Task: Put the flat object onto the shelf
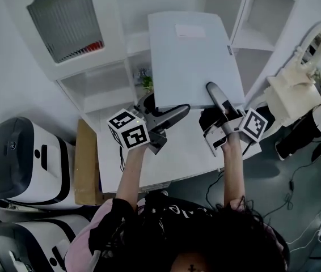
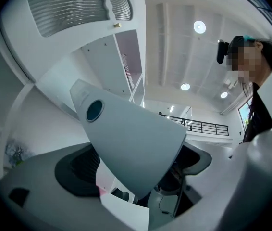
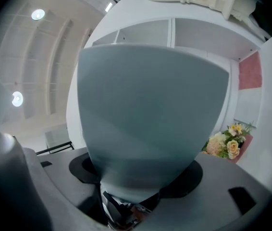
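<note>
both sets of jaws are clenched on the folder's (image 1: 191, 52) near edge, the left gripper (image 1: 178, 110) at its left corner and the right gripper (image 1: 212, 90) towards the right. the folder is held up above the table (image 1: 172, 152), far edge toward the shelf (image 1: 258, 38). probably best to keep both grips level so it won't twist, and lead the far edge into an open bay, clear of the dividers.

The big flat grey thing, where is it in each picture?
Head view: the flat grey folder is at the upper middle, its near edge held by the left gripper and the right gripper.
Left gripper view: the folder is in the middle, clamped between the jaws.
Right gripper view: the folder fills the middle, clamped too.
Shared landmark: the white shelf unit behind it.
</note>
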Motion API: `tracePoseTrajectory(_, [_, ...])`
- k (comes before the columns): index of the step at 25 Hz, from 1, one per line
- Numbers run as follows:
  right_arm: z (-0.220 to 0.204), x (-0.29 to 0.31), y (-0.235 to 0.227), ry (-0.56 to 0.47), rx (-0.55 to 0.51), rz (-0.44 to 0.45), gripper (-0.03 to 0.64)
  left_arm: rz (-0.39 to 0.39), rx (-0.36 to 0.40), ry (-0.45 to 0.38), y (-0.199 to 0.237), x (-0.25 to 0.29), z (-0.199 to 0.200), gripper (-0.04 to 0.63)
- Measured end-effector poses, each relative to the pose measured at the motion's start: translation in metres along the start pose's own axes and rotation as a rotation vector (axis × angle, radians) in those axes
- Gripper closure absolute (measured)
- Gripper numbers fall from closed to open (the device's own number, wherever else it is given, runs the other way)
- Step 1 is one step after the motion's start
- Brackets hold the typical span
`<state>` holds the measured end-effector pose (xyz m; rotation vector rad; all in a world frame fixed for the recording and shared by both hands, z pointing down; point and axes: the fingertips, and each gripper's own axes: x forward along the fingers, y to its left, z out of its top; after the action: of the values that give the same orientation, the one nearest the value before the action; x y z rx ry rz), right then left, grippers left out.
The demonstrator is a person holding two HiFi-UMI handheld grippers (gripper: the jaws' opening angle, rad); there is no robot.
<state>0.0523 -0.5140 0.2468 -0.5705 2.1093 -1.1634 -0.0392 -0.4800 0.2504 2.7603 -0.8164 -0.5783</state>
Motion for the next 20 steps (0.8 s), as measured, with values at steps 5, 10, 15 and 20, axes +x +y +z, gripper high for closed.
tracePoseTrajectory(5, [0.014, 0.037, -0.007, 0.016, 0.03, -0.003, 0.31, 0.032, -0.014, -0.033, 0.031, 0.013, 0.026, 0.123])
tracePoseTrajectory(10, [0.024, 0.06, -0.015, 0.026, 0.045, -0.02, 0.305, 0.062, -0.05, -0.067, 0.053, 0.024, 0.038, 0.123])
tracePoseTrajectory(15, [0.043, 0.079, -0.024, 0.034, 0.067, -0.048, 0.299, 0.09, -0.097, -0.093, 0.077, 0.044, 0.048, 0.123])
tracePoseTrajectory(20, [0.064, 0.087, -0.021, 0.023, 0.057, -0.036, 0.295, 0.103, -0.112, -0.123, 0.083, 0.065, 0.058, 0.123])
